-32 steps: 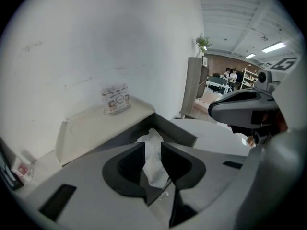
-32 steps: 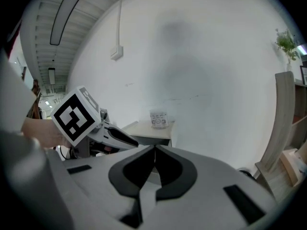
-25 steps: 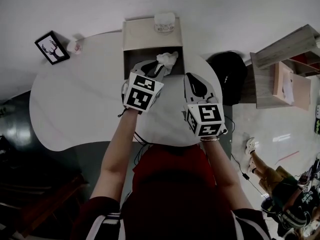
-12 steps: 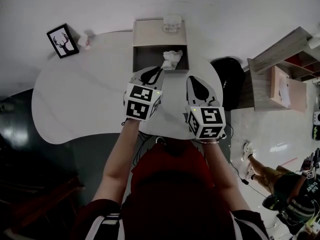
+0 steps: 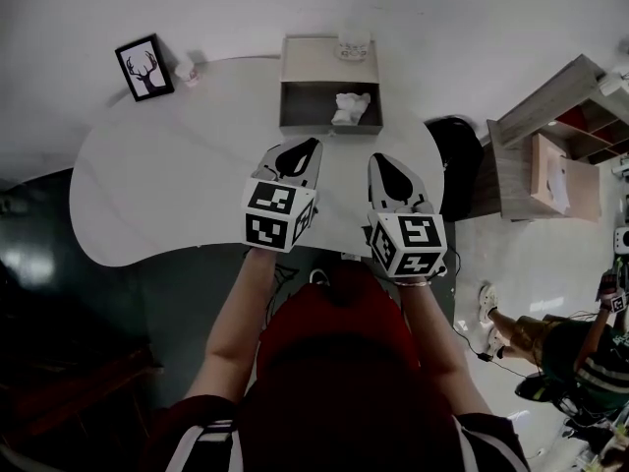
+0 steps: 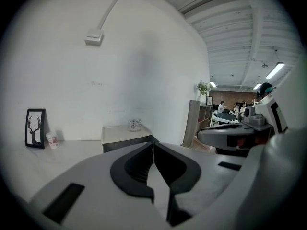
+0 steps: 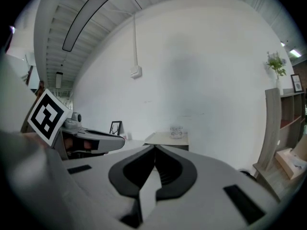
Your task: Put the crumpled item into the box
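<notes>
A white table (image 5: 167, 175) with round corners stands against a plain white wall (image 5: 472, 18). At the far edge of the table sits the box (image 5: 307, 60). A small glass jar (image 5: 354, 45) stands on the flat top of the box. Far to the left, a picture of a deer (image 5: 143, 68) leans by the wall, with a little cup (image 5: 184, 70) just beside it. A wooden shelf (image 5: 550, 155) stands off to the right of the table.

The crumpled item (image 5: 352, 108) is white. It lies in the dark open part of the box, toward the right side. Nothing is touching it.

The person holds both claws over the near part of the table, side by side and well apart from the box. The left gripper (image 5: 307, 148) has its two jaws pressed together with nothing between them. The right gripper (image 5: 383, 162) is the same, jaws together and empty. Both point toward the box.

I think the job looks done, because the crumpled item is already in the box and both claws are empty. I see no other crumpled thing on the table. So the next move calls for very little. The person could just keep the claws away from the box so they do not bump it or knock the jar off.
</notes>
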`<state>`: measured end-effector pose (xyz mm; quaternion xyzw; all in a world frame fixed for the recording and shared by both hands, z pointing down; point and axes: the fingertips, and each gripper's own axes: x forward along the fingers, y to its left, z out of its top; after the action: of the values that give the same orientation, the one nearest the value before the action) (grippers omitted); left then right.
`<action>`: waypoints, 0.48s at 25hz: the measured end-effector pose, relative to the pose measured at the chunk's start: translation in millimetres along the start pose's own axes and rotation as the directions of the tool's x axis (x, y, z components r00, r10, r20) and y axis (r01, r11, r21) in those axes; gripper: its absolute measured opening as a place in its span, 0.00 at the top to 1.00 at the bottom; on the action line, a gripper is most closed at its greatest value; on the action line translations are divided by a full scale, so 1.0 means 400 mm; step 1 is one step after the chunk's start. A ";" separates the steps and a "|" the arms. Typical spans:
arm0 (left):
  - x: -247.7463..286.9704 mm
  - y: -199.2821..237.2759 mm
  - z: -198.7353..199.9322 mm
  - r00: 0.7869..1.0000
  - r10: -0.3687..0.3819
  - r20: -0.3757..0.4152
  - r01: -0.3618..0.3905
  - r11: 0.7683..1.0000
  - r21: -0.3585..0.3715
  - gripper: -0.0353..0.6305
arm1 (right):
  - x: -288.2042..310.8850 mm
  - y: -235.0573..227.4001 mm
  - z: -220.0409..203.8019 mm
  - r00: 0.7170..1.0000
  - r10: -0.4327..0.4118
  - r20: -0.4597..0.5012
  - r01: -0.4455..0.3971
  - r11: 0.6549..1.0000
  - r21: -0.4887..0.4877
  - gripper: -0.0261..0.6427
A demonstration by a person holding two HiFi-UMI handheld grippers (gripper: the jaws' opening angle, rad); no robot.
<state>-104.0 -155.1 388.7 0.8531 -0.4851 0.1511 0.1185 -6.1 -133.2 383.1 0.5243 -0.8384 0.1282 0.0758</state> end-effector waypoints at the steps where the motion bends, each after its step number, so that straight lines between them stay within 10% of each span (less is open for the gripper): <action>1: -0.014 0.000 -0.002 1.000 0.003 0.009 -0.003 1.000 -0.012 0.90 | -0.007 0.008 0.000 1.000 0.001 0.004 -0.001 1.000 0.000 0.94; 12: -0.136 -0.017 -0.006 0.994 0.043 0.101 -0.037 0.997 -0.062 0.90 | -0.080 0.088 0.010 0.998 0.031 0.053 -0.030 0.999 -0.013 0.94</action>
<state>-124.9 -107.9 370.3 0.8458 -0.5119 0.0949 0.1161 -23.5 -92.4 366.1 0.5143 -0.8487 0.1100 0.0546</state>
